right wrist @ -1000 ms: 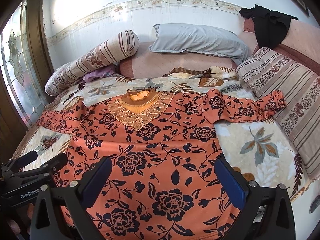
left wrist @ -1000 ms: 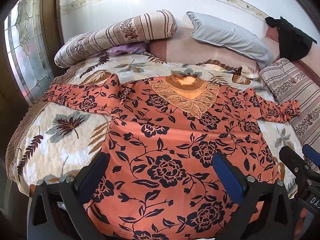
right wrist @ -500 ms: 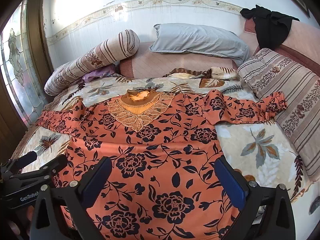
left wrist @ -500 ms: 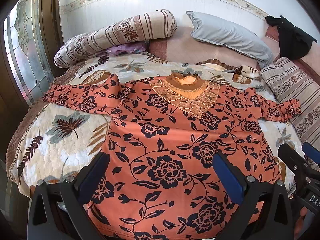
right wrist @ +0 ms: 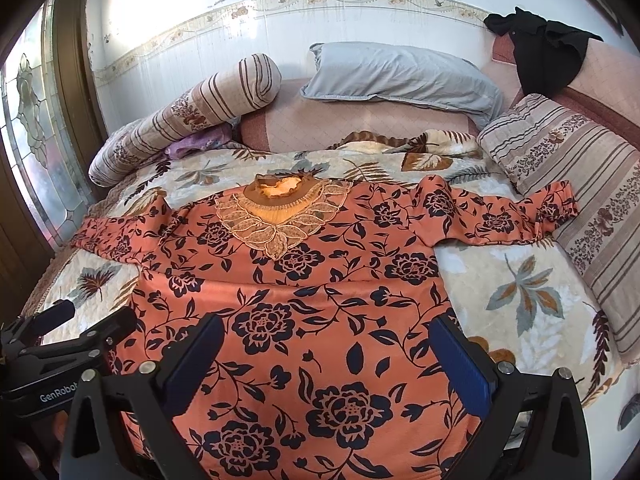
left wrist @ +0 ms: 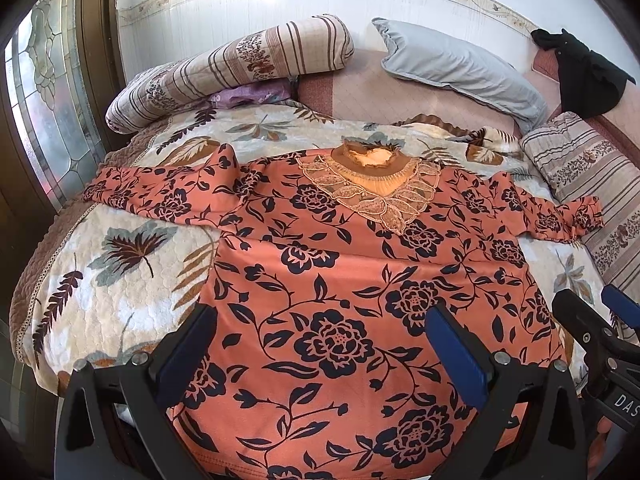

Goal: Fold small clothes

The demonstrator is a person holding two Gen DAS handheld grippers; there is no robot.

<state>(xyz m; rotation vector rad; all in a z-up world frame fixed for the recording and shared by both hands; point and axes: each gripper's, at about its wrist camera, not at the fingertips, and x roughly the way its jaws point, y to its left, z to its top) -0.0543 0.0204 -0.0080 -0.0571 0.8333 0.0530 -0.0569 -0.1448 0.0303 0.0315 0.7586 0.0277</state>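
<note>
Across the bed, left wrist view: we see the orange floral top (left wrist: 344,280) spread flat, front up, on the leaf-print quilt (left wrist: 120,264), collar toward the headboard wall.
Top's collar, left wrist view: a lace yoke (left wrist: 376,196) lies at the far end of the top, with both sleeves stretched out sideways from it.
Left gripper (left wrist: 320,344): our fingers (left wrist: 188,352) stand spread wide over the near part of the top, with nothing between them; whether they touch the cloth we cannot tell.
Right gripper, left wrist view (left wrist: 596,320): it shows at the right edge, just beside the top's right side seam.
Beyond the top, left wrist view: a striped bolster (left wrist: 236,68) lies past the left sleeve, a grey pillow (left wrist: 460,68) past the collar, and black clothing (left wrist: 584,76) hangs further right.

Over the top, right wrist view: we see the same top (right wrist: 320,280) flat on the quilt (right wrist: 528,300), its right sleeve end resting against a striped cushion (right wrist: 580,184).
Right gripper (right wrist: 328,344): our fingers (right wrist: 460,364) are spread wide above the top's lower half, holding nothing.
Left gripper, right wrist view (right wrist: 86,320): it sits beside the top's left edge, low in the frame.
Beyond the top, right wrist view: the bolster (right wrist: 192,120) and the grey pillow (right wrist: 400,72) lie toward the wall.
</note>
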